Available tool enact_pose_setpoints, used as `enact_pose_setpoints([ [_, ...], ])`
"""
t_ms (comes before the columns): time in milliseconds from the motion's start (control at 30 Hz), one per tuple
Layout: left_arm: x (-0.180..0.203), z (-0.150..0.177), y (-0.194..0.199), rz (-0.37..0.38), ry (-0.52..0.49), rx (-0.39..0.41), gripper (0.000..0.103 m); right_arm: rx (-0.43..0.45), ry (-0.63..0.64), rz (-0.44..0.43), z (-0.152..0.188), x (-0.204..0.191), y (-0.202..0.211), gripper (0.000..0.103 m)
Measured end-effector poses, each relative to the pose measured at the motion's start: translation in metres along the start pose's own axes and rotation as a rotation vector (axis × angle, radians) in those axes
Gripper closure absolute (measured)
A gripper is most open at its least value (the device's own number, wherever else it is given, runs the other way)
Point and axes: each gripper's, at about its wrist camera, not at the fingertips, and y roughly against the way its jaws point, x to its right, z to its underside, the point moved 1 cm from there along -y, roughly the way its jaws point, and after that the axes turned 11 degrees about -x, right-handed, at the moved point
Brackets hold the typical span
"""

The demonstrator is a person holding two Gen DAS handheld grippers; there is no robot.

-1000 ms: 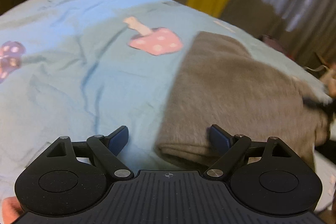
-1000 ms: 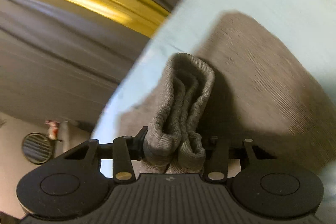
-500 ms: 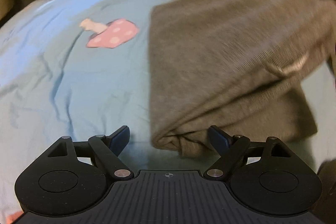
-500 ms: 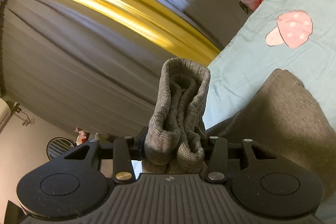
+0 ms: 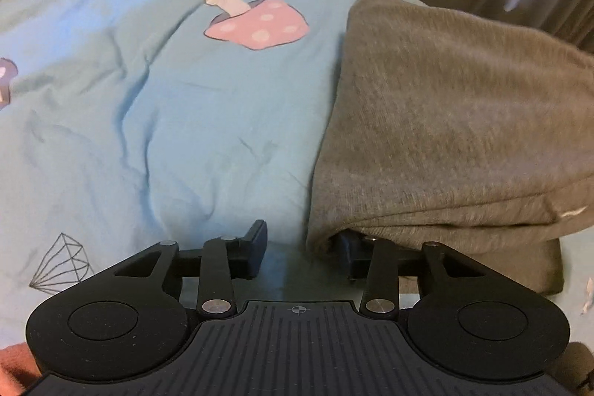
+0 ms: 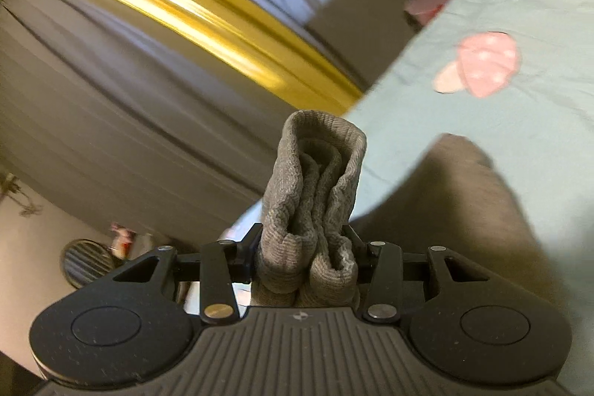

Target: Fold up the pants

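Pants [image 5: 456,121], grey knit, lie partly folded on the bed's blue cover [image 5: 156,121], to the right of its pink mushroom print [image 5: 260,21], with one thick bunched end lifted off the bed. I hold that end in the right gripper [image 6: 306,257]; its jaws are clamped on the bunch, which stands up between them. My left gripper [image 5: 302,247] sits at the near corner of the folded stack, on the side away from the mushroom. Its jaws have just been closing, yet a clear gap remains between them: the fabric edge overhangs one finger, the other stands bare over the cover, so I judge nothing is pinched there. Risk noted: if I carry the right end across with that corner unsecured, the lower layers may drag towards the mushroom and the fold will skew; closing the left jaws further as they stand may catch only the top layer or the cover. Hidden from me: the far finger's pad under the fabric, the layer count at that corner, and the stack's right edge, which runs out of view. Background curtains [image 6: 156,25] are motion-blurred.
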Motion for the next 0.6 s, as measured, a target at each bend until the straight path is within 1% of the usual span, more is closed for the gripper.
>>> enact_pose_setpoints([
  [100,0.005,-0.001,0.0,-0.013,-0.027,0.007,0.061,-0.008,-0.025,0.037,0.003,0.019,-0.003,0.06],
  [267,0.005,-0.001,0.0,-0.013,-0.033,-0.003,0.056,-0.011,-0.027,0.071,0.008,0.04,0.001,0.06],
  [333,0.006,-0.001,0.001,-0.026,-0.032,-0.008,0.049,-0.025,-0.007,0.119,0.012,0.047,-0.001,0.059],
  [367,0.005,-0.002,0.001,-0.032,-0.029,-0.01,0.048,-0.037,0.026,0.164,0.013,0.05,-0.003,0.056],
  [400,0.003,-0.001,0.003,-0.034,-0.025,-0.011,0.047,-0.055,0.076,0.236,0.015,0.051,-0.006,0.052],
  [467,-0.003,0.003,0.014,0.001,-0.014,0.024,0.047,-0.066,0.162,0.391,0.018,0.055,-0.007,0.045],
  [500,-0.007,0.007,0.02,0.021,-0.005,0.044,0.048,-0.059,0.195,0.444,0.019,0.057,-0.003,0.039],
  [533,-0.013,0.011,0.027,0.04,0.013,0.077,0.043,-0.051,0.202,0.457,0.019,0.062,0.001,0.028],
  [567,-0.017,0.014,0.032,0.048,0.035,0.108,0.039,-0.052,0.185,0.441,0.017,0.068,0.006,0.026],
  [600,-0.022,0.016,0.039,0.05,0.059,0.148,0.031,-0.059,0.17,0.409,0.015,0.072,0.01,0.025],
])
